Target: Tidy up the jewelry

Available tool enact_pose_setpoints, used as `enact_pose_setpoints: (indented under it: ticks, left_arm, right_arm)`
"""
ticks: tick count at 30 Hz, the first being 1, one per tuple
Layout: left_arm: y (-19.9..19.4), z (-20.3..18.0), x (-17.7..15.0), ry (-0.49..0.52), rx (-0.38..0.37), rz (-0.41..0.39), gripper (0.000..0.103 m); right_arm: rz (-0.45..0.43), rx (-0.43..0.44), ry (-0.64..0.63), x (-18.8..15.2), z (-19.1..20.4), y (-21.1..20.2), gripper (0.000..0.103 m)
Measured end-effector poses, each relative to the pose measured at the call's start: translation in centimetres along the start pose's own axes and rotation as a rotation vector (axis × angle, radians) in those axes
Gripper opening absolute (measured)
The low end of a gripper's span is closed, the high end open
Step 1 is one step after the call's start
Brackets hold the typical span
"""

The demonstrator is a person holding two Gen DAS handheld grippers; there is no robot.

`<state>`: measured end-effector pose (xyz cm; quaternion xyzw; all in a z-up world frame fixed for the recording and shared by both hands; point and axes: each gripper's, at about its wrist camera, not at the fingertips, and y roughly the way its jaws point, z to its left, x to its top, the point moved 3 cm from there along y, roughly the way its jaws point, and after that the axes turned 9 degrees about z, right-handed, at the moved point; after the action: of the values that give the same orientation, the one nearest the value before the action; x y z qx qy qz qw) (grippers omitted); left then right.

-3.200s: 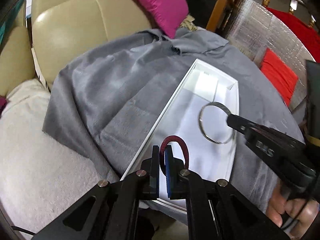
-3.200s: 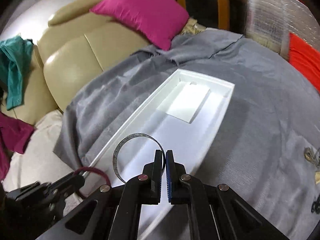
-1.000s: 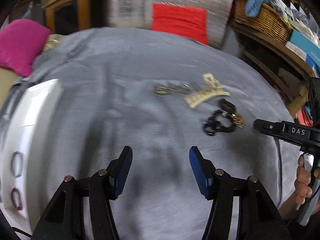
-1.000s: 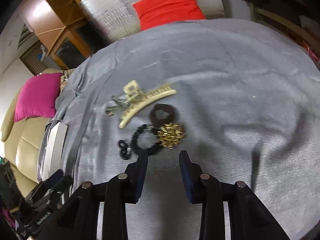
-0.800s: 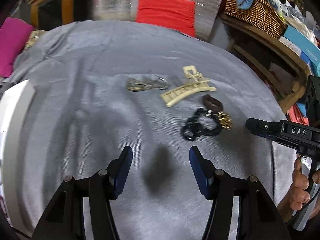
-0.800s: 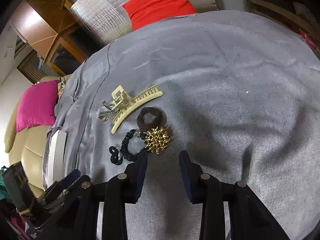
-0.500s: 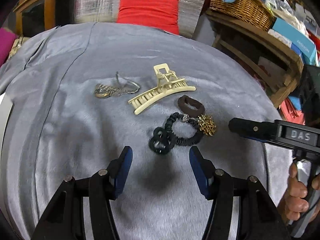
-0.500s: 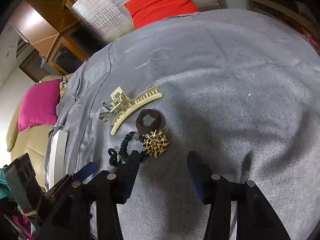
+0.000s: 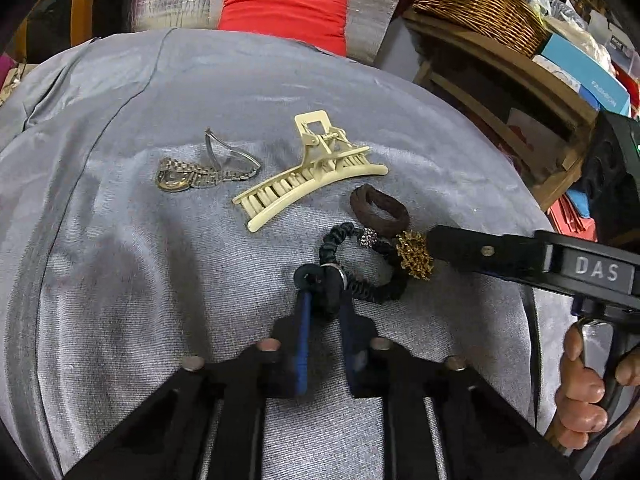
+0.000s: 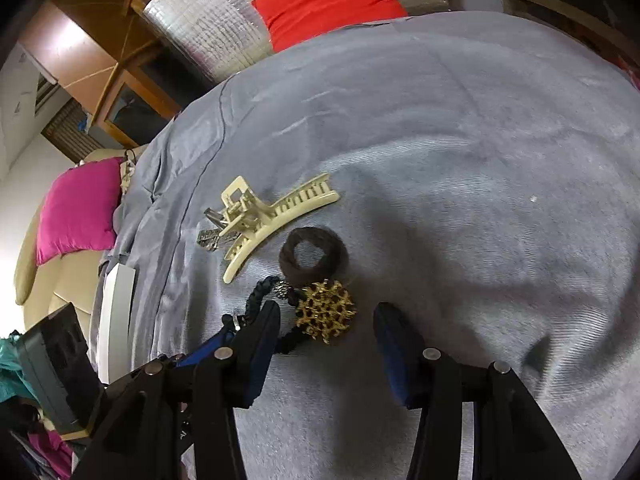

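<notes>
Left claw (image 9: 323,280) pinches black corded bracelet (image 9: 370,286), limp and light; right claw (image 10: 326,320), wide open, straddles gold filigree brooch (image 10: 325,312): stiff, grip its rim.

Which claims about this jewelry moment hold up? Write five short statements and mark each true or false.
1. The left gripper is closed on the black hair tie. True.
2. The right gripper is shut. False: its jaws are open around the gold brooch.
3. The cream claw clip lies on the grey cloth. True.
4. The watch sits inside the brown scrunchie. False: they lie apart.
5. The wicker basket rests on the cloth. False: it sits on a shelf.
</notes>
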<state>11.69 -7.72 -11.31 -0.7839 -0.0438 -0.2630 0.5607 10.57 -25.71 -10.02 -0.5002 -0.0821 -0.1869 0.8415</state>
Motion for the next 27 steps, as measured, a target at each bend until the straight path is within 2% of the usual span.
enact_pose_setpoints:
  ticks: [9, 12, 16, 27]
  left_arm:
    - [-2.0, 1.1, -0.7, 0.002, -0.003, -0.024, 0.007]
    - [-2.7, 1.6, -1.0, -0.010, 0.001, -0.031, 0.007]
    - [-3.2, 2.3, -1.1, -0.025, 0.001, -0.034, 0.007]
    - [-3.9, 2.7, -1.4, -0.025, 0.028, -0.043, 0.007]
  right_arm:
    - [0.002, -0.108, -0.077, -0.1, 1.9, 1.9, 0.053]
    - [-0.009, -0.162, -0.113, -0.3, 2.3, 2.2, 0.042]
    - [-0.019, -0.210, -0.152, -0.6, 2.8, 2.3, 0.041]
    - [-0.059, -0.250, -0.187, -1.2, 3.3, 1.0, 0.041]
